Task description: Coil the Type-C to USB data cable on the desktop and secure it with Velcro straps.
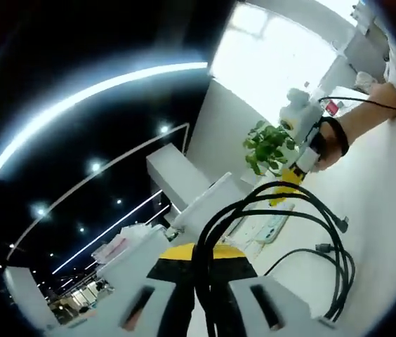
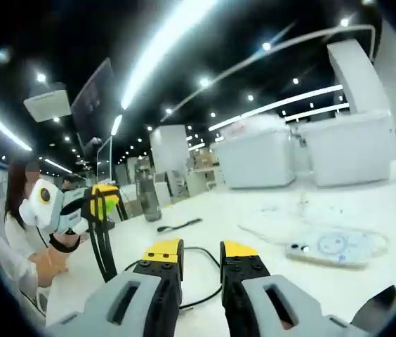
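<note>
My left gripper (image 1: 208, 254) is shut on a bundle of the black data cable (image 1: 324, 242), whose loops swing out to the right over the white desktop (image 1: 387, 210); two plug ends (image 1: 342, 223) stick out. In the right gripper view, the left gripper (image 2: 102, 200) is at the left, the cable strands (image 2: 104, 246) hanging from it. My right gripper (image 2: 201, 254) has its jaws a little apart, with a curve of cable (image 2: 196, 249) showing in the gap. In the left gripper view, a hand holds the right gripper (image 1: 284, 189) at the top of the loop. A black strap (image 2: 179, 225) lies flat further off.
A white power strip (image 2: 333, 246) lies on the desktop to the right, seen also as a white power strip (image 1: 274, 225) behind the loops. A dark bottle (image 2: 147, 193) stands at the back. A green plant (image 1: 268, 144) grows beyond the desk. White partitions (image 2: 352, 147) rise behind.
</note>
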`<state>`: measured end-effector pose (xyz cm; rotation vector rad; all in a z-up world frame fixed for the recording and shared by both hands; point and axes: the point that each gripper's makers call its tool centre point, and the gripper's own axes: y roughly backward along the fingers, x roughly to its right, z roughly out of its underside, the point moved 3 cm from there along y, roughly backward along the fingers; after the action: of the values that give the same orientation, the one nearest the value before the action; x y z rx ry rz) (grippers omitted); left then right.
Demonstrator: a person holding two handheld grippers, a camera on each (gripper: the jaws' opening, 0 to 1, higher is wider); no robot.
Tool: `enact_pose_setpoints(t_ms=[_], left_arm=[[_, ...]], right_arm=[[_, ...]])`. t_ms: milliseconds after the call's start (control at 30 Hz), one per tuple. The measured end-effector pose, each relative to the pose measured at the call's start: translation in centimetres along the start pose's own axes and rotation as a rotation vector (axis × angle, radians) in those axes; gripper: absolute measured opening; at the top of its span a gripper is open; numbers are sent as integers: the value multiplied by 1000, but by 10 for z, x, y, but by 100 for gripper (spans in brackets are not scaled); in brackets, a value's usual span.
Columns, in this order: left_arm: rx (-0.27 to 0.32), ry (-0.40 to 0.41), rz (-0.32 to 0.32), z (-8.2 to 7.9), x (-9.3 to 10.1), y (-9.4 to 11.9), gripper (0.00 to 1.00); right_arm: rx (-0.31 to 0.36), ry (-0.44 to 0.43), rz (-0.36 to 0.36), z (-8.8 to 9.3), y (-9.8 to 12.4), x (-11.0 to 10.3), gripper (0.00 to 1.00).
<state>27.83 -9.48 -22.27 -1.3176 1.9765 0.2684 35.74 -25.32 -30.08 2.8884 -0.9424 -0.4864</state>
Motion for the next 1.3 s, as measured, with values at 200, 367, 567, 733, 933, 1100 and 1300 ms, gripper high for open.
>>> enact_pose_setpoints(t_ms=[200,367,567,733,933,1100,1300], left_arm=[[13,30,-55,-5,-19,7,7],[33,23,-79,-12,-23,11,7],[71,8,-69,-24,-17,13,7],[93,13,-51,-30,-12,15,7],[109,29,-6,-32,-3,13,7],[52,15,12,-15,5,5,7],[-21,-28,-29,5,2,-1,7]], right_arm=[[-170,-248,-78,41,-11,-14,21],[-188,-403,-106,53,-19,-19,21],[-192,-443,-68,64,-33,-18,21],[-190,-448,-32,65,-38,-7,19],[-60,-378,-70,41,-42,-3,4],[74,-120,-141,0,-18,-18,1],[117,127,-179,-18,5,-50,1]])
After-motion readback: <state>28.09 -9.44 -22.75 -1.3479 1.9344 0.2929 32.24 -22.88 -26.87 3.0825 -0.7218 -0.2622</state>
